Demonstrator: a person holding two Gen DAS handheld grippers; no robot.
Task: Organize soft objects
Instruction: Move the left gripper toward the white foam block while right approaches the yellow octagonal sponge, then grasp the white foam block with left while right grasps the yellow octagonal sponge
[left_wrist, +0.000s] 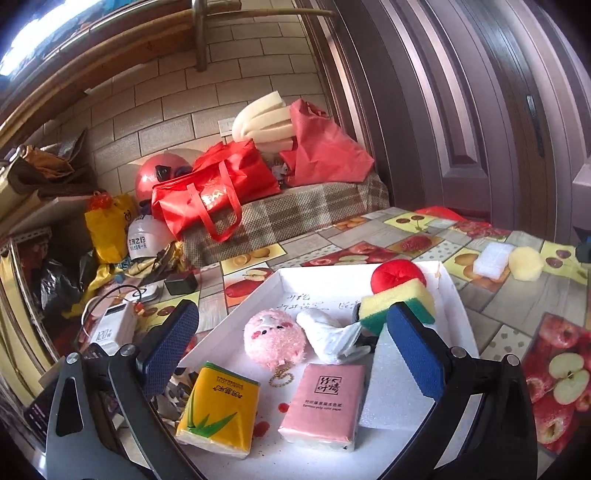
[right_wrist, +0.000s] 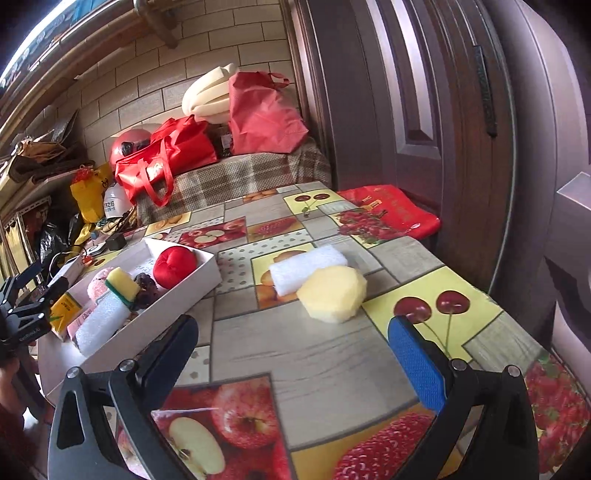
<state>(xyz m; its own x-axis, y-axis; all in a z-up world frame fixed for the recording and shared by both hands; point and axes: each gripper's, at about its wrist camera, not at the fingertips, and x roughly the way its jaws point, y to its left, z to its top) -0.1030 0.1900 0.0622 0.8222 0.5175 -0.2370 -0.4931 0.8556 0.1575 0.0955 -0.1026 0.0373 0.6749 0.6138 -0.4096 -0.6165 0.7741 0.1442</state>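
Observation:
A white tray (left_wrist: 448, 284) holds a pink plush (left_wrist: 275, 338), a red plush apple (left_wrist: 397, 273), a yellow-green sponge (left_wrist: 397, 304), a white foam block (left_wrist: 397, 391), a yellow tissue pack (left_wrist: 218, 406) and a pink tissue pack (left_wrist: 321, 404). My left gripper (left_wrist: 291, 354) is open and empty above the tray's near end. On the table, right of the tray (right_wrist: 177, 299), lie a white foam roll (right_wrist: 306, 267) and a pale yellow sponge (right_wrist: 332, 293). My right gripper (right_wrist: 295, 354) is open and empty, just short of the yellow sponge.
The fruit-print tablecloth (right_wrist: 314, 362) covers the table. A power bank and cables (left_wrist: 118, 325) lie left of the tray. Red bags (right_wrist: 162, 158) and foam sit on a checked bench behind. A wooden door (right_wrist: 424, 110) stands at the right, a red bag (right_wrist: 395, 210) at its foot.

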